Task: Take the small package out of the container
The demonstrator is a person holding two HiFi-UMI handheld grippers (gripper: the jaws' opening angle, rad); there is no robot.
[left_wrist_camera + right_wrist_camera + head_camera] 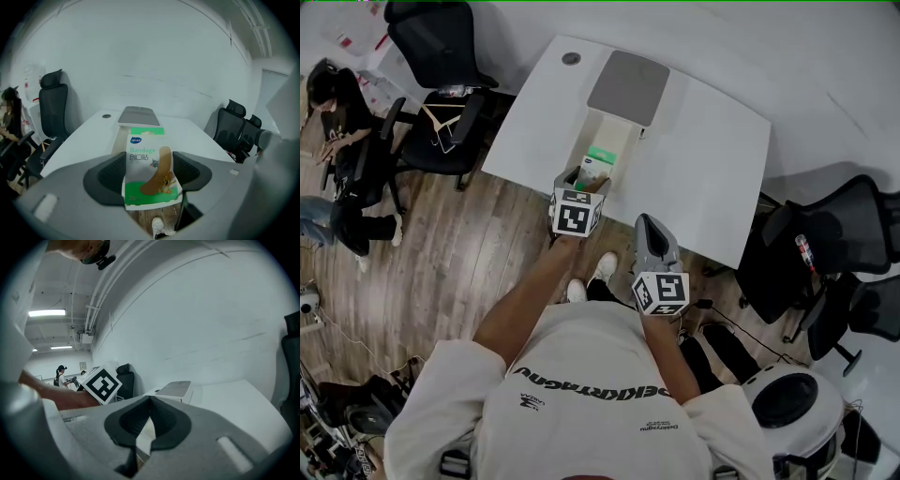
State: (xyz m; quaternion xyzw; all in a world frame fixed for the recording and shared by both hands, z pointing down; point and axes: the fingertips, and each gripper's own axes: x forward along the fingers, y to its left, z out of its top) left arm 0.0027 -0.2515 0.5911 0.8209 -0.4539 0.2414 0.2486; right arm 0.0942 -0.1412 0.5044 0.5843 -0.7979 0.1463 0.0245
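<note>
- One grip only: clamped the small package, a green-and-white bandage packet, between the pads of the left hand-held gripper, printed face towards that gripper's camera.
- Squeezed it flat-on across its broad faces, probably so the thin packet would neither buckle nor slip.
- Held it near the counter's front edge, with wood floor and a shoe showing below it; judged it clear of the container, or very nearly so.
- Left the open white container on the white counter, just beyond the left hand-held gripper, which appeared in the head view beside the near end of the box.
- Found the grey lid lying at the container's far end, out of the way of the opening.
- Noticed a green patch inside the container; could not tell whether it was another packet.
- Carried the right hand-held gripper with jaws pressed together on nothing, drawn back close to the body at the counter's edge, seemingly kept idle to leave the left side room.
- Passed over black office chairs around the counter.
</note>
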